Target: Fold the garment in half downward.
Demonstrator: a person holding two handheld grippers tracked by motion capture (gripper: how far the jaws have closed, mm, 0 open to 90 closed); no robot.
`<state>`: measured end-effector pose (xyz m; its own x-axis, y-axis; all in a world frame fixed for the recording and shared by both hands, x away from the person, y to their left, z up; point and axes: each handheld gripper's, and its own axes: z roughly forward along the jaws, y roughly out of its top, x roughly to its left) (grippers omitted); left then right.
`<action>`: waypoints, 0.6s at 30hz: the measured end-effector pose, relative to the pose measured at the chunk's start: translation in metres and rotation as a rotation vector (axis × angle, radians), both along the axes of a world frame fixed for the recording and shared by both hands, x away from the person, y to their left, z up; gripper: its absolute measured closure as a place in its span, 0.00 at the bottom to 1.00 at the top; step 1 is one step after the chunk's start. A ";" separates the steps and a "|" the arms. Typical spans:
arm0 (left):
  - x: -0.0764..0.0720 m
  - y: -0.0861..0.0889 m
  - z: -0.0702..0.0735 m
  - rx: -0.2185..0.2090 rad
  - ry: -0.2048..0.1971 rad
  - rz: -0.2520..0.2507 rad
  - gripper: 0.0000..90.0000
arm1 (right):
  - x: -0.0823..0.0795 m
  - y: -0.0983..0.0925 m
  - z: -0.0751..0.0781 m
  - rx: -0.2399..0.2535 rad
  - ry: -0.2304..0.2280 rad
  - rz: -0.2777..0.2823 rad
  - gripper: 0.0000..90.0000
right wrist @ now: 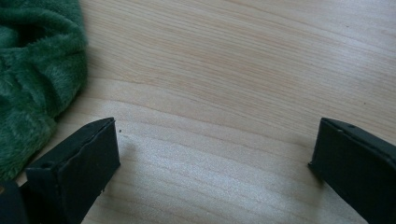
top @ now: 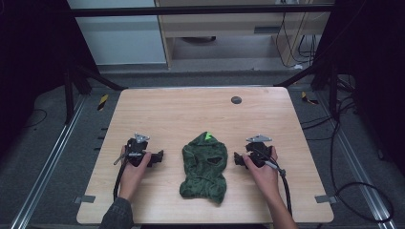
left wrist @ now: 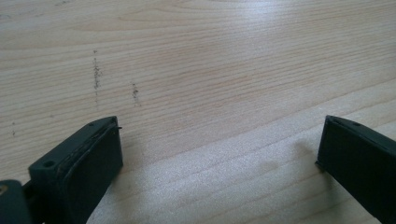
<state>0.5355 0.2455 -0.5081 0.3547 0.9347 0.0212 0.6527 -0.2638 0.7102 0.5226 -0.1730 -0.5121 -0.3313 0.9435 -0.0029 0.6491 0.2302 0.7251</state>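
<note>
the left gripper (left wrist: 219,144) has its two black jaws spread wide with nothing between them, just bare wooden table (left wrist: 210,70) and a few faint dark scuffs beyond the left jaw. the right gripper (right wrist: 212,144) is spread just as wide and grips nothing. a fuzzy green garment (right wrist: 35,79) lies just beside the outer edge of its left jaw, not touching it. from above, the garment lies crumpled between the two grippers, a hand behind each one.
</note>
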 end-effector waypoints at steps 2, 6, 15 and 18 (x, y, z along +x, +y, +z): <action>-0.001 0.000 0.000 -0.001 0.001 -0.002 0.00 | 0.000 0.000 0.000 -0.003 -0.002 0.003 0.01; -0.002 -0.001 0.000 -0.001 0.000 -0.010 0.00 | 0.000 0.000 0.000 -0.002 -0.001 0.006 0.01; -0.007 -0.006 0.003 0.008 0.010 -0.071 0.03 | -0.001 0.001 0.001 0.000 -0.008 0.027 0.08; -0.010 -0.013 0.009 0.020 0.005 -0.126 0.04 | -0.002 0.006 0.004 -0.011 -0.010 0.043 0.15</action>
<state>0.5255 0.2325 -0.4987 0.4691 0.8823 0.0371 0.6171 -0.3576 0.7009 0.5207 -0.1674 -0.5081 -0.3715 0.9283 -0.0165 0.6312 0.2656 0.7288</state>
